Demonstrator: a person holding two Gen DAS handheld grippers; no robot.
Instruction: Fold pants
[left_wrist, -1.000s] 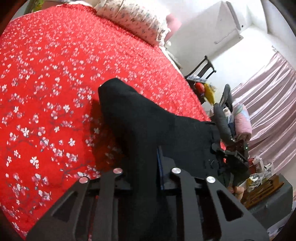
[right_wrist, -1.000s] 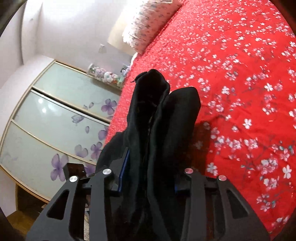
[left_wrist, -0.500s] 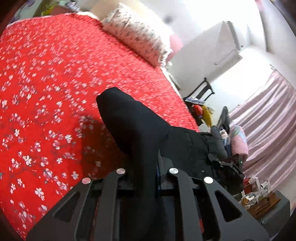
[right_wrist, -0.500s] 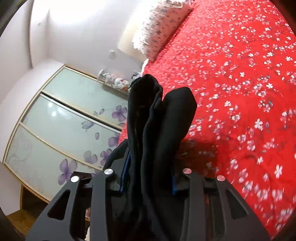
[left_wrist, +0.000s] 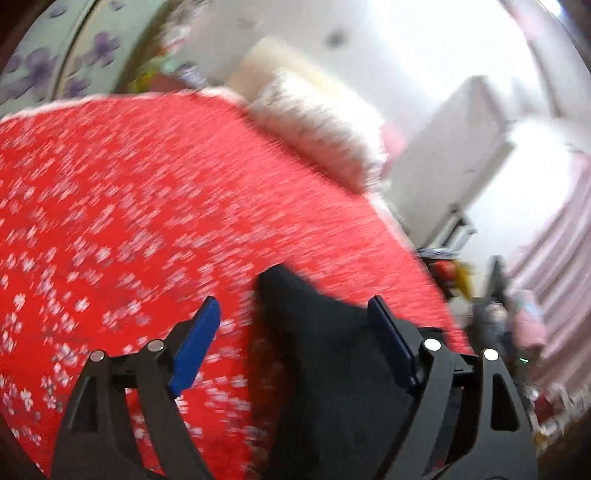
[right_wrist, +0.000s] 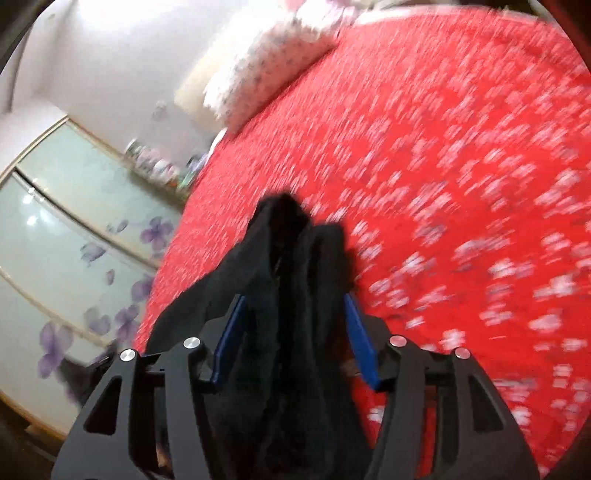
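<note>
left wrist view: left gripper (left_wrist: 291, 347), lower centre of the frame, jaws opening and already wide; blue pads (left_wrist: 195, 350) stand clear of the cloth on the left side, and the right pad lies at the edge of the black pants (left_wrist: 325, 369) without visibly pressing them. the pants lie between the fingers, nearer the right one, a folded end pointing to mid-frame. they rest on a red bedspread (left_wrist: 147, 221) printed with small white blossoms, which fills the left and centre. a pale patterned pillow (left_wrist: 317, 129) sits at the head of the bed, upper centre. white wall and a white cabinet (left_wrist: 461, 147) occupy the upper right; pink curtains (left_wrist: 554, 251) hang at the right edge; blurred clutter lies below them. a glass door with purple flowers (left_wrist: 44, 62) shows in the upper left. the whole view is motion-blurred.

right wrist view: right gripper (right_wrist: 295, 339), lower centre, jaws opening; the bunched pants (right_wrist: 295, 258) stand between the blue pads (right_wrist: 229, 339), and whether the pads touch the cloth cannot be told. the bedspread (right_wrist: 443, 166) fills the right and upper right. the pillow (right_wrist: 266, 62) lies at upper centre. sliding wardrobe doors (right_wrist: 74, 221) of frosted glass with purple flowers occupy the left; small objects on a ledge sit above them, too blurred to name.
</note>
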